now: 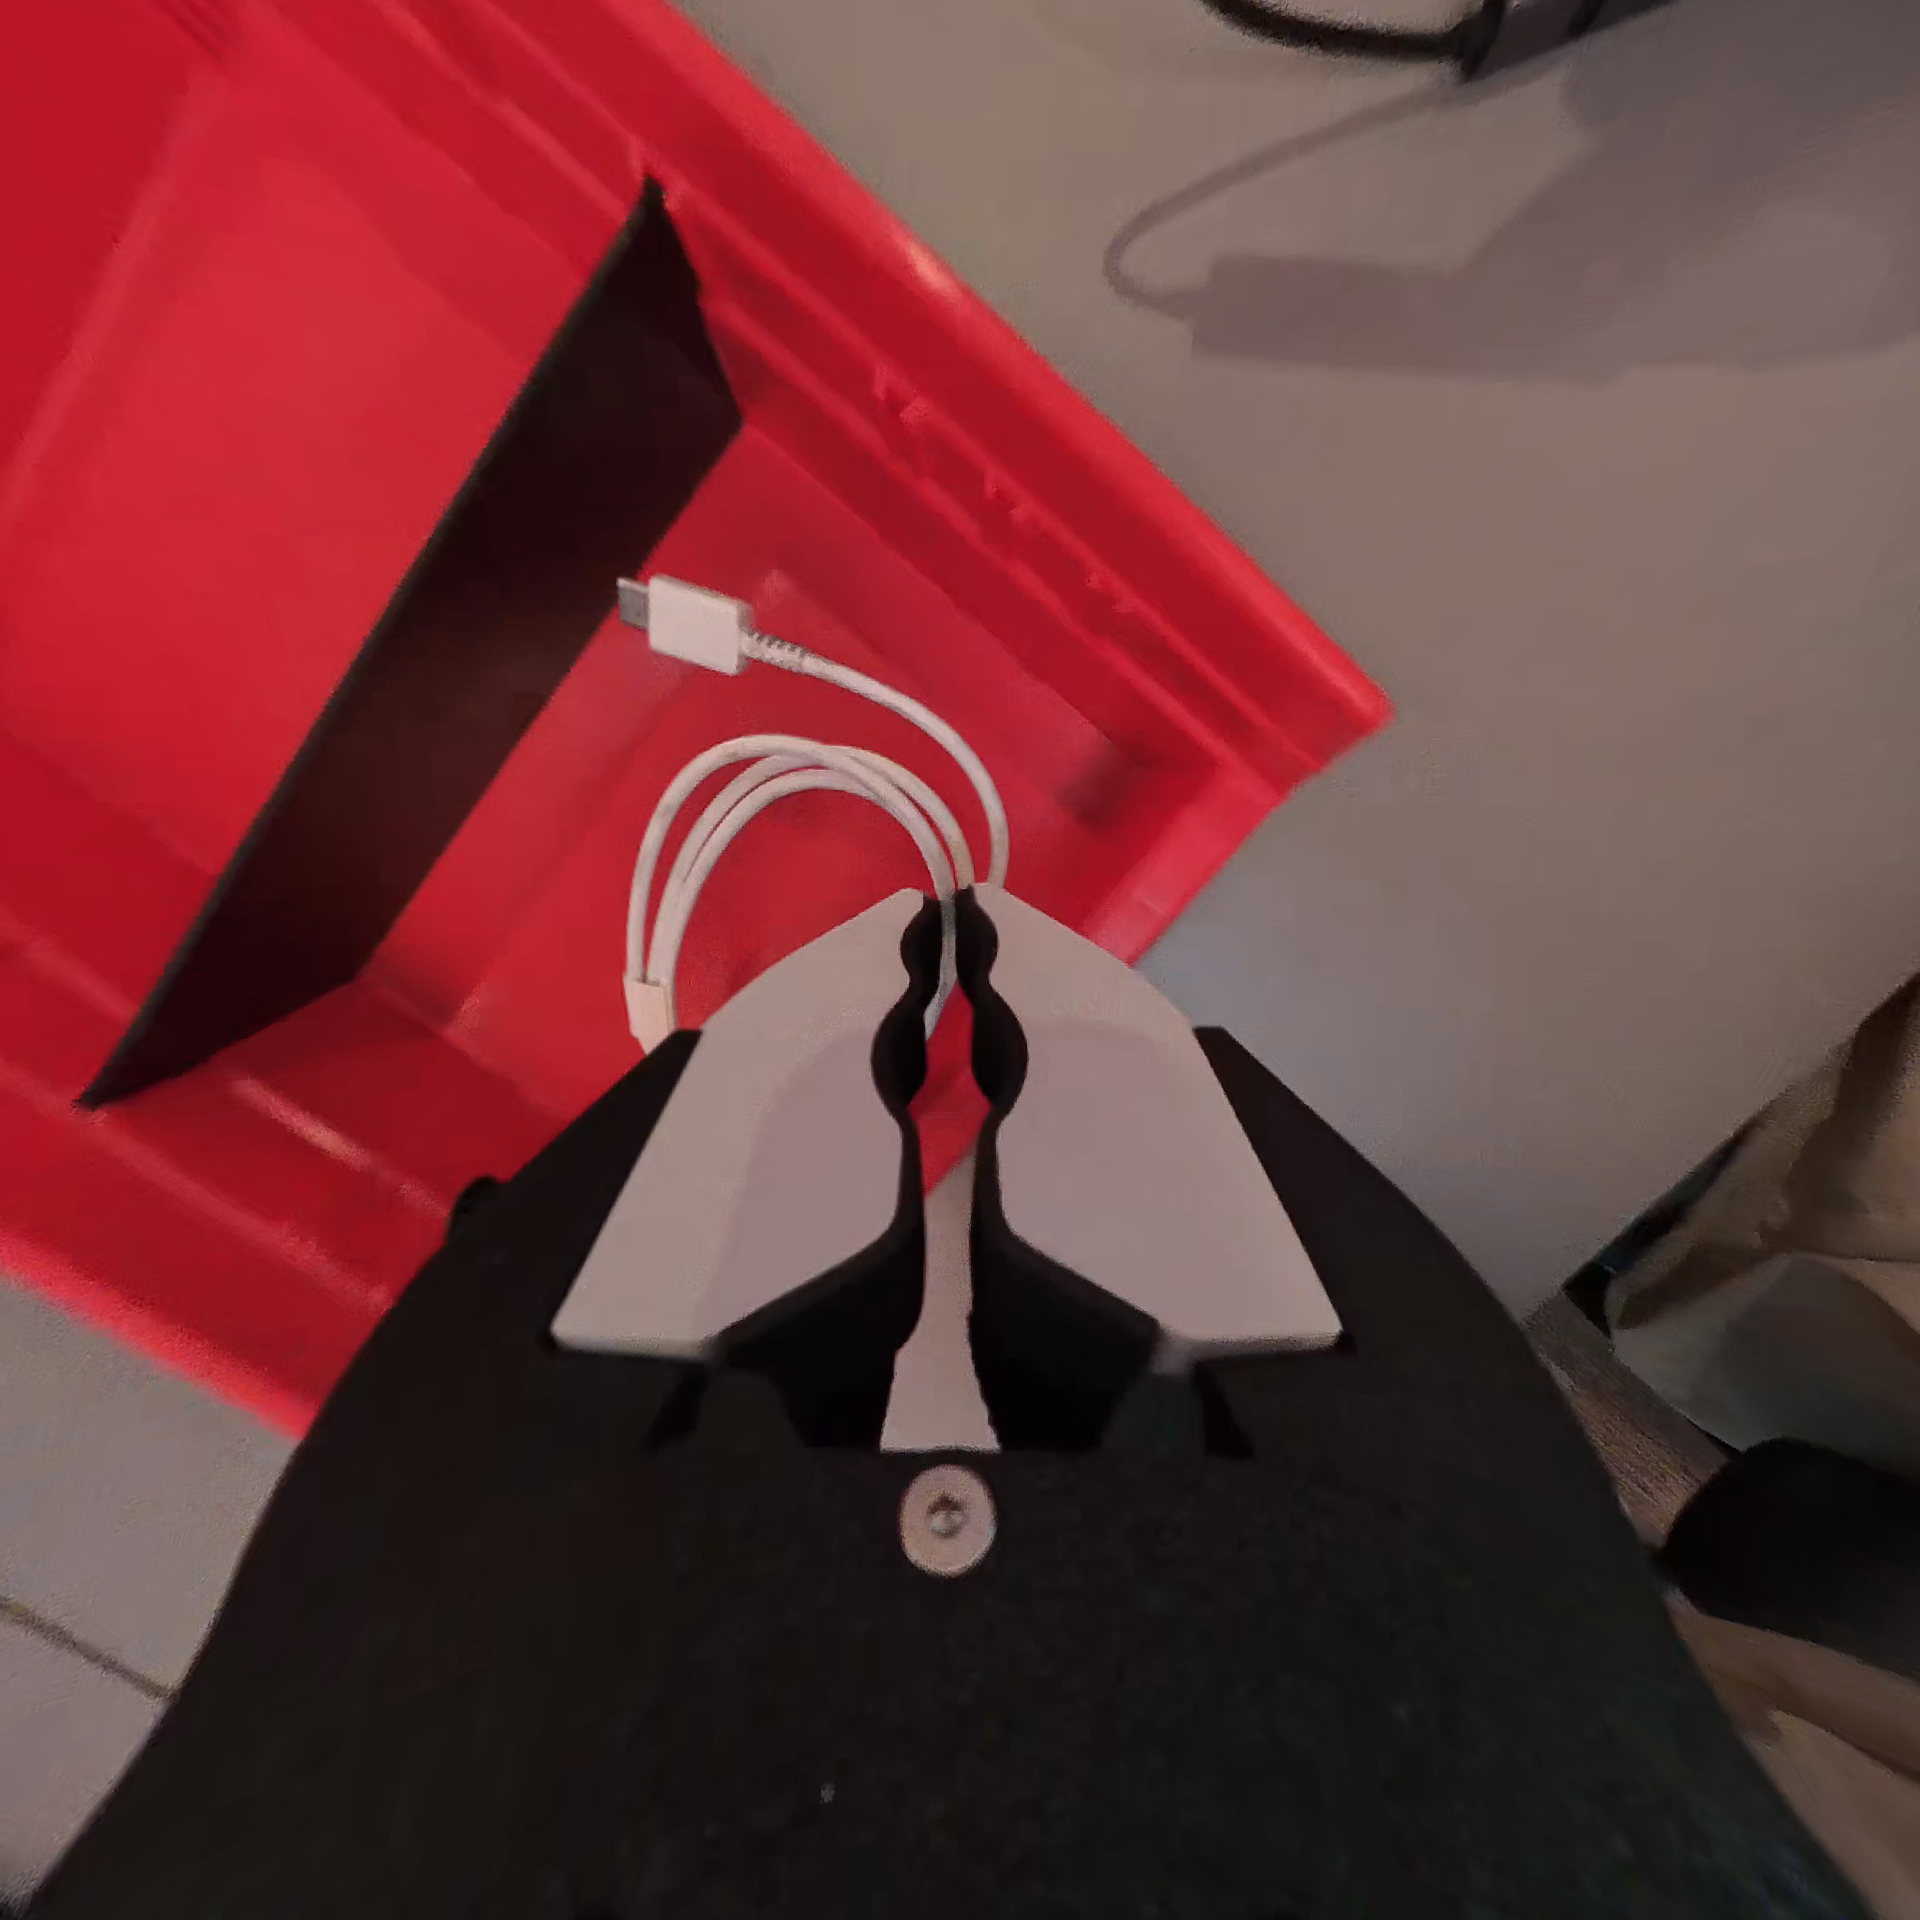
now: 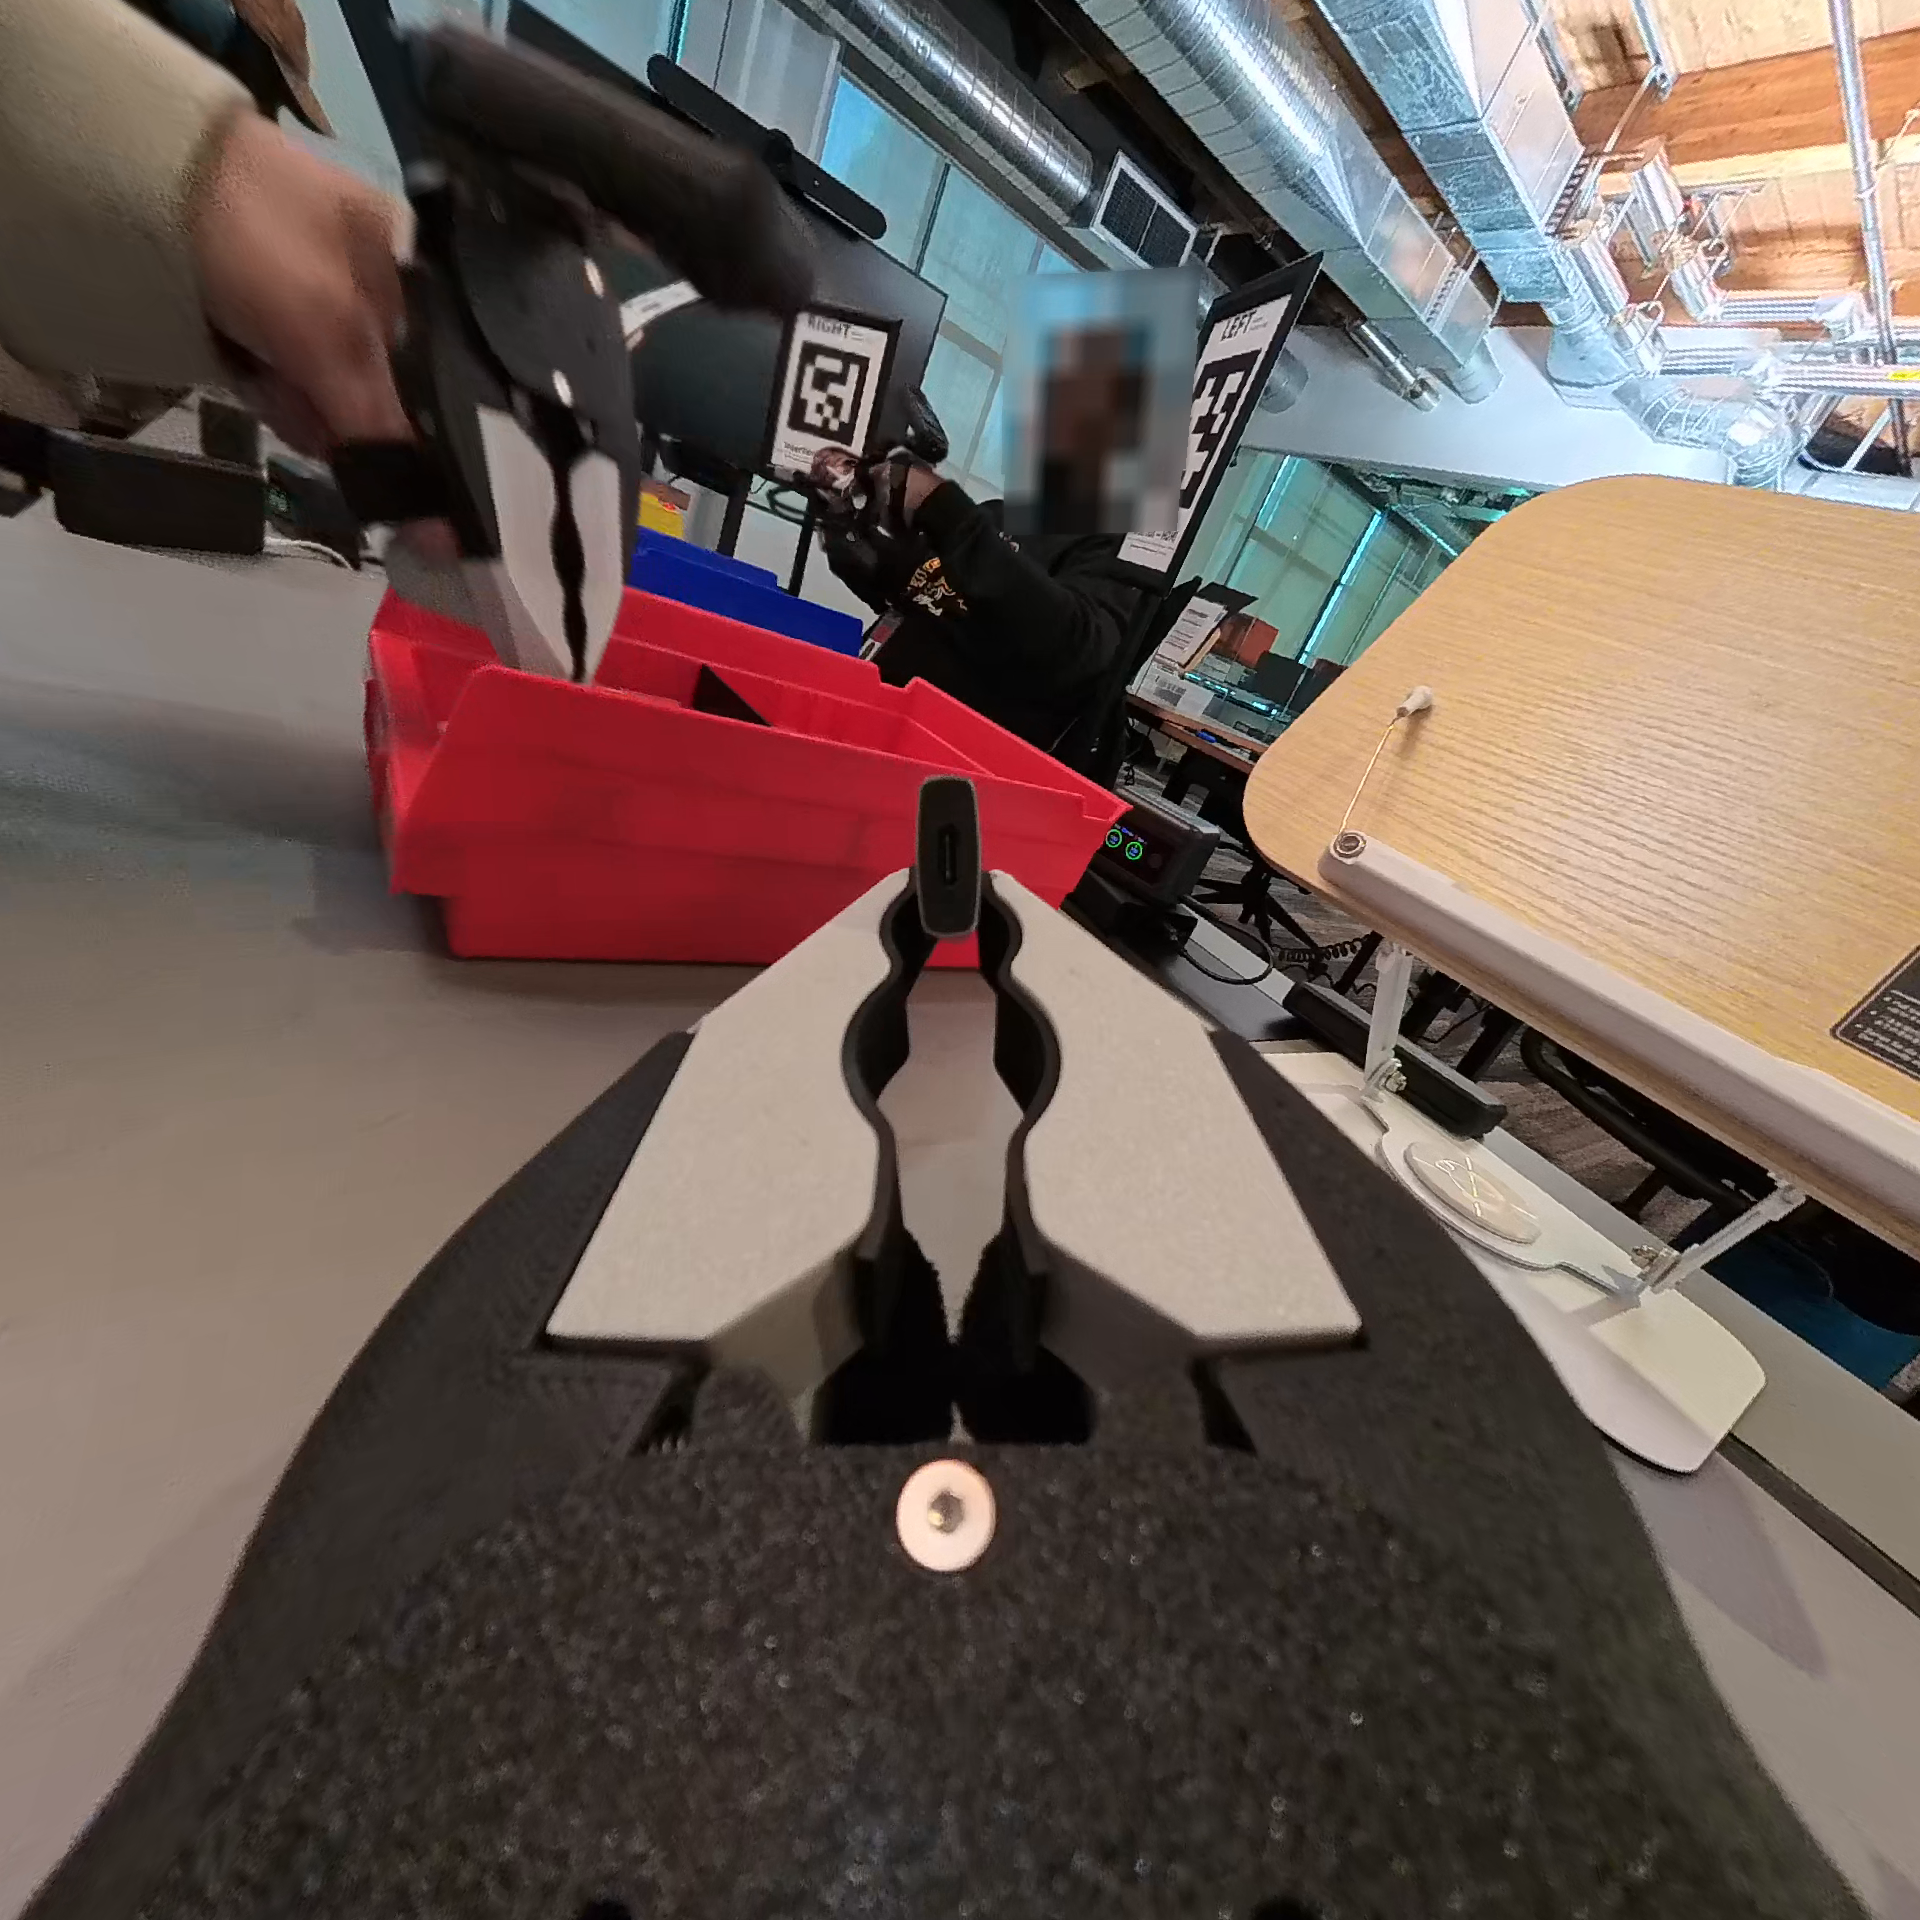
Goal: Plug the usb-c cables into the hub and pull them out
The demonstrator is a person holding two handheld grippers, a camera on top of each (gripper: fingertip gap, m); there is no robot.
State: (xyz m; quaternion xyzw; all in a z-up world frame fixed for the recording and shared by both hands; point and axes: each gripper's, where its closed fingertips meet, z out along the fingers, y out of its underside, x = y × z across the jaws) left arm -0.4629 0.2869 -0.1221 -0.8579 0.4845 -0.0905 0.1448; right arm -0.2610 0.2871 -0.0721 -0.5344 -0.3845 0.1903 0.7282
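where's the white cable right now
In the left wrist view, the white cable is coiled over the red bin, right of the black divider, pinched in the left gripper.

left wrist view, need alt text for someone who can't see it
The left gripper, shut on a coiled white usb-c cable, holds it over a red bin. One connector points toward a black divider inside the bin, which sits on a grey table.

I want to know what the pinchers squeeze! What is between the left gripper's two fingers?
In the left wrist view, the left gripper pinches strands of a coiled white cable between its fingertips, above the red bin.
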